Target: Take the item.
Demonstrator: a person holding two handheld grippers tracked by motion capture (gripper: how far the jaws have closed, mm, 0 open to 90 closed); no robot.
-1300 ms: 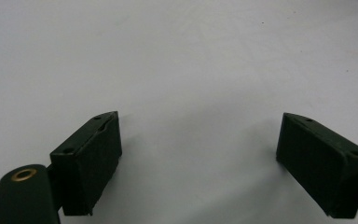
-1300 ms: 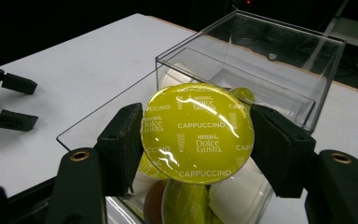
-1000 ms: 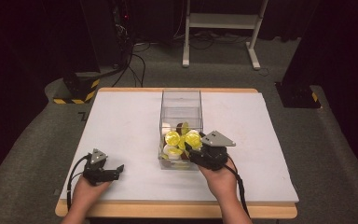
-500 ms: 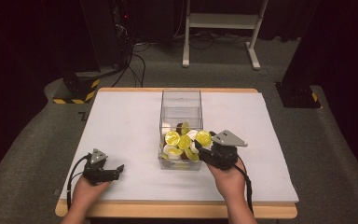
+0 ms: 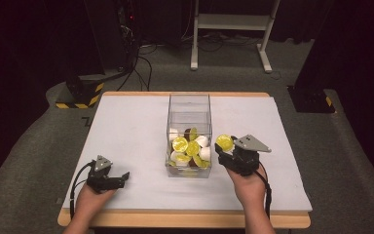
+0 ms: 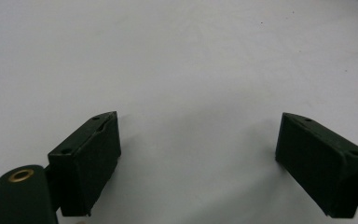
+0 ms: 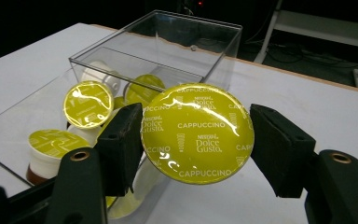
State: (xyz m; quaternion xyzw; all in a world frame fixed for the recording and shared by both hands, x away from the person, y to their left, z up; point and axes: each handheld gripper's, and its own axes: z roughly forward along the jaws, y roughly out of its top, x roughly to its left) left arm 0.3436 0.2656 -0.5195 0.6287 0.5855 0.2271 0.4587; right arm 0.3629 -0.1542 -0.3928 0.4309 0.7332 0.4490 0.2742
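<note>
light: table [image 5: 126, 126] brightly lit from above, surroundings near black at frame edges | shadows: soft, faint under the black jaws in left gripper view | glare: white streaks on capsule lid [image 7: 196, 133] and clear box [image 7: 168, 44] walls | focus: high view soft and grainy; jaws at lower frame blurred

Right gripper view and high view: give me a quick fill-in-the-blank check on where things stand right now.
1. The right gripper is shut on a capsule whose foil lid reads ____.
2. In the high view that capsule is held just outside the clear box, on its ____ side.
3. The left gripper has its jaws ____, with nothing but white table between them.

Missing words: cappuccino; right; open
</note>
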